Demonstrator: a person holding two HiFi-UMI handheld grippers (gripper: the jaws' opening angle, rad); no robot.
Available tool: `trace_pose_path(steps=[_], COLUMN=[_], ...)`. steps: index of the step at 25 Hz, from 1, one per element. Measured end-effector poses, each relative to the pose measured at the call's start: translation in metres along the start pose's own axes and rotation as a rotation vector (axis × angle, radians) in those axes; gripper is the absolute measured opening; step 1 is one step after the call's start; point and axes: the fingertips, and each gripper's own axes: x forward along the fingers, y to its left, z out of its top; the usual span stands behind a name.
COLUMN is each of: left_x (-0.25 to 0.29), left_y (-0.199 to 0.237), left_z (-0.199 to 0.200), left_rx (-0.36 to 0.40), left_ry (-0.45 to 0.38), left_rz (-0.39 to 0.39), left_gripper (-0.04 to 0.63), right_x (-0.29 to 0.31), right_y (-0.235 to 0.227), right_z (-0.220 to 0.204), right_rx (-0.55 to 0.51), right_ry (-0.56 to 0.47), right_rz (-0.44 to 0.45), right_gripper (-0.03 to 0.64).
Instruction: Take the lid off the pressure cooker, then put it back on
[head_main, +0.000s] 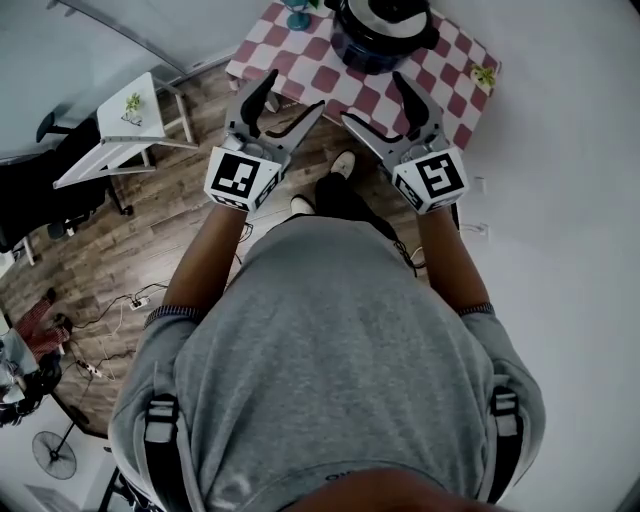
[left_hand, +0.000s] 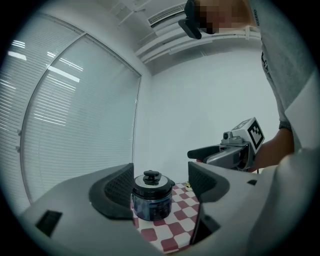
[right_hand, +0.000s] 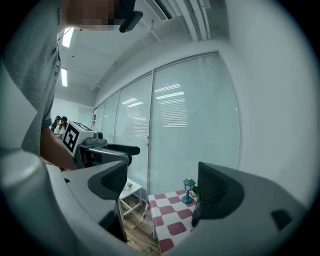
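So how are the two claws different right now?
The left claw points at the pressure cooker, framing it between its jaws; the right claw points at the blue lantern. Their cube markers show different patterns. Both claws are open, empty and short of the checked table.

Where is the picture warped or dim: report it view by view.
Head view: fisheye bulge, pressure cooker cropped at the top edge. Left gripper view: dark round vignette, window frame bowed, pressure cooker in focus. Right gripper view: same vignette, bright ceiling strip lights.
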Motion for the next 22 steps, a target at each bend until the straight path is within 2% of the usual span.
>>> trace_pose_path(steps=[12, 22], left_x=[0.104, 0.185], left_y=[0.026, 0.035], left_z=[0.006, 0.009], left_rx=[0.042, 0.063], left_ry=[0.011, 0.015], left_rz=[-0.031, -0.041], left_gripper=[0.364, 0.364], right_x=[0.038, 0.045], right_y=[-0.097, -0.170], right_z=[0.007, 0.005], right_rx=[0.004, 0.019], right_ry=[-0.021, -0.029], right_rz=[-0.026, -0.052], right_gripper=[0.448, 0.440])
